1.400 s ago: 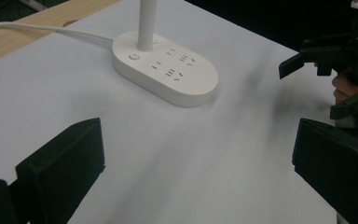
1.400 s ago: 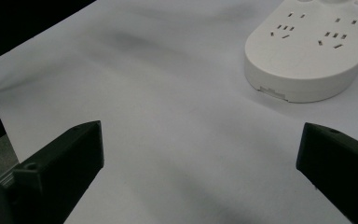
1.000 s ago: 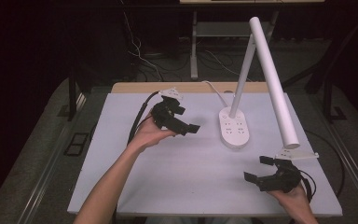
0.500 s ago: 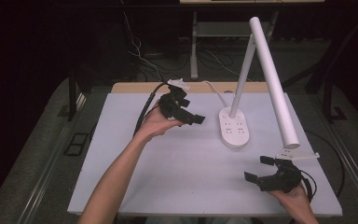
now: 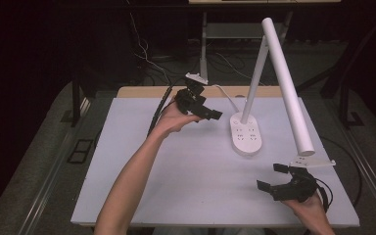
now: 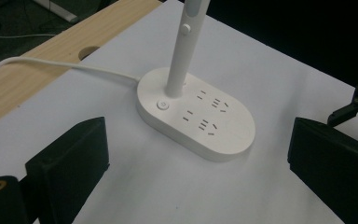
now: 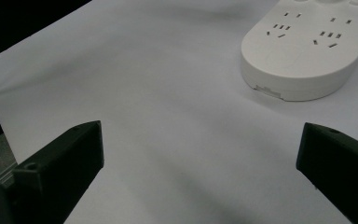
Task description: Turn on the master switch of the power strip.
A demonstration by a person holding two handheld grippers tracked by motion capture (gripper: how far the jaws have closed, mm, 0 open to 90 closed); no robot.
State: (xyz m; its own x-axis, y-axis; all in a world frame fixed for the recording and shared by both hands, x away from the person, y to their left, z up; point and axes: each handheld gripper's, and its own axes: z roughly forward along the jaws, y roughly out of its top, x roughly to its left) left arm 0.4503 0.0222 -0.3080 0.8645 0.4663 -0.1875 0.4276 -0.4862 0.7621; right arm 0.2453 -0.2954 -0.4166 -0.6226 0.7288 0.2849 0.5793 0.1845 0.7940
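Left gripper (image 5: 210,113) just beside lamp base (image 5: 246,134).

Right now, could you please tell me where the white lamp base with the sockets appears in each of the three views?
High view: the lamp base sits right of centre on the table, ahead of the left claw.
Left gripper view: the base is at centre, between the open jaws.
Right gripper view: the base is at upper right.
Shared landmark: its socket slots.
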